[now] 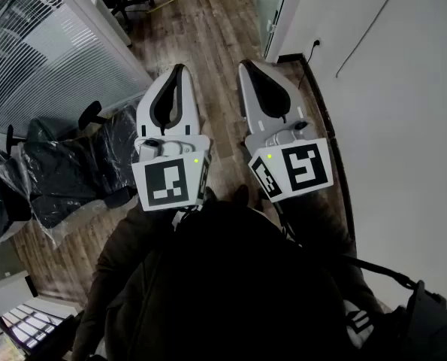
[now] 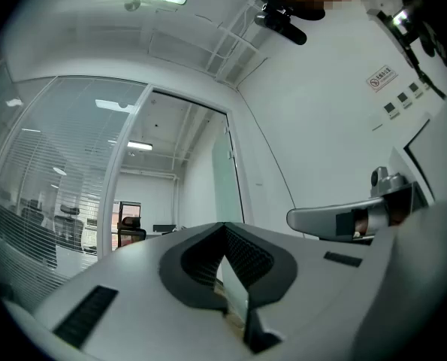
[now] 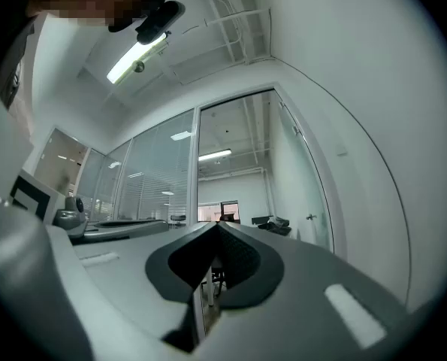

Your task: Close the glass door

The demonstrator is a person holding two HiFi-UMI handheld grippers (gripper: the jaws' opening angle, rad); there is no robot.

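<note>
Both your claws are pinched shut with nothing in them. The left claw [image 1: 179, 69] and right claw [image 1: 243, 65] hang side by side over the wood-look plank floor [image 1: 208, 28]. Their tips point ahead, close together but not touching each other. Each one is a smooth pale-grey plastic shell that narrows to a point. In the left gripper view the dark ribbed pads [image 2: 249, 258] meet at the tip and bow apart behind it, leaving a teardrop-shaped hollow with only air inside. The right one's pads [image 3: 238, 258] look the same. The marker cubes [image 1: 169, 183] sit at the back ends, black squares on white, each with a small green light.

The glass door [image 3: 302, 190] is up ahead and well apart from both claws. It's a tall flat pane with a greenish frosted look, swung open toward the plain white wall [image 1: 403, 89] on your right, next to the open doorway. There's a small handle [image 3: 311, 217] on it. In the head view you only catch its lower part at the top of the frame.

To your left runs a glass partition [image 1: 50, 43] with thin horizontal blinds behind it. Beside it are black chairs [image 1: 65, 171] wrapped in crinkly clear plastic. A dark baseboard [image 1: 324, 111] runs along the foot of the wall, with a wall socket [image 1: 315, 43] just above it.
</note>
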